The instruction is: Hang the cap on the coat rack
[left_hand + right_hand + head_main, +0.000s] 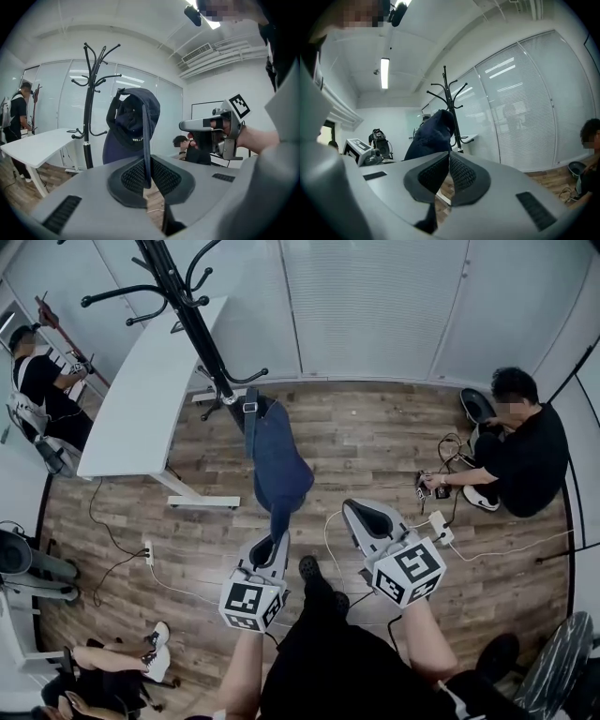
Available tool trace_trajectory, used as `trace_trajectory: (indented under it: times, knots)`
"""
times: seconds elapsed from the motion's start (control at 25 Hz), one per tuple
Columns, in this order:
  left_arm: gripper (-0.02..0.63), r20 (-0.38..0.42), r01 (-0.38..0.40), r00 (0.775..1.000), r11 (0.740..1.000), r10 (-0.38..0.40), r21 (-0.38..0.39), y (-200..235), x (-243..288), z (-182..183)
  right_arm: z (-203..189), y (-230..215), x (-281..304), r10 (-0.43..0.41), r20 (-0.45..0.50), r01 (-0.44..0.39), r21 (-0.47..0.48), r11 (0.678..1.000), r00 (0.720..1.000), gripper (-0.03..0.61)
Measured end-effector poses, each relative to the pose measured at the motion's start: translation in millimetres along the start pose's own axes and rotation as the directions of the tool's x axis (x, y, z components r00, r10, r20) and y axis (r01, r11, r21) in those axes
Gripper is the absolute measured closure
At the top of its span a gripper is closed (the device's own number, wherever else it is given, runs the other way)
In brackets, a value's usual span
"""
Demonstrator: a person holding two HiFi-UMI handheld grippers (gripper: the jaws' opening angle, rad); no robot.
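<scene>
Left gripper (146,165): jaws clamped on a thin edge strip of the navy fabric cap (133,117); the strip runs straight up between the pads.
Right gripper (449,159): pads pressed together with nothing between them; sits just right of the left one, bottom centre of the head view.
Cap position: centre of the left gripper view, held up above the left jaws, on none of the hooks.
Cap hollow: opens toward the left gripper camera; only dark lining and a small white print show inside.
Black metal coat rack (87,108): left of the cap in the left gripper view, curved hooks at top; one lower hook is just beside the cap, contact cannot be told.
White desk (150,381): upper left of the head view, long edge just beside the rack pole.
Wood plank floor (375,437): open stretch centre right, between the rack base and the seated person in black (525,451) at the right edge.
Floor clutter: white power strip with cables (437,526), lower right of centre, beside the right gripper in the picture.
Back edge: glass wall with blinds (375,306) across the top.
</scene>
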State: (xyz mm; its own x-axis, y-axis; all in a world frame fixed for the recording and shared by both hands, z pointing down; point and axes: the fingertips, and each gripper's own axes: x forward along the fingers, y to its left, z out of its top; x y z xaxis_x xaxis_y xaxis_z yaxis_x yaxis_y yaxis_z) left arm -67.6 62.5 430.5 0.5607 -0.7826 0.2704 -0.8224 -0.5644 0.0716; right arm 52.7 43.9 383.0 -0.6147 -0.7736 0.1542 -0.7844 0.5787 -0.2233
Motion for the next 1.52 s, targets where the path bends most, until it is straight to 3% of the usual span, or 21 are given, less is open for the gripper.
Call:
trace_trajectory:
  times: [0.16,0.4,0.52,0.76,1.0,1.16,1.52]
  knots:
    - [0.584,-0.005,0.05,0.999,0.998,-0.05,-0.031,3.1,30.8,1.2,8.0,-18.7,8.9,-0.033,-0.017,0.033,-0.014,0.999,0.999,0.546]
    - [0.584,-0.003,0.161,0.987,0.975,-0.163,-0.15,3.3,81.3,4.8,35.5,-45.7,37.8,-0.06,-0.011,0.06,-0.04,0.997,0.998,0.546]
    - [0.584,-0.01,0.186,0.982,0.971,-0.189,-0.149,15.0,100.7,8.0,49.3,-56.4,59.7,-0.073,-0.003,0.073,-0.048,0.996,0.997,0.546]
    - [0.584,-0.02,0.186,0.981,0.971,-0.191,-0.148,37.3,126.4,-3.3,44.3,-68.8,82.6,-0.065,0.02,0.066,-0.055,0.996,0.998,0.547]
    - [0.584,-0.052,0.198,0.976,0.965,-0.21,-0.17,70.0,143.8,-8.9,36.4,-67.1,110.1,-0.077,-0.015,0.077,-0.045,0.996,0.997,0.546]
    - [0.584,-0.075,0.2,0.973,0.961,-0.218,-0.192,67.5,147.4,-28.2,20.9,-71.4,105.1,-0.089,-0.028,0.089,-0.029,0.996,0.996,0.546]
    - [0.584,-0.118,0.154,0.974,0.951,-0.192,-0.268,99.4,185.3,-24.2,39.2,-101.5,155.3,-0.056,-0.098,0.057,0.0,0.998,0.994,0.546]
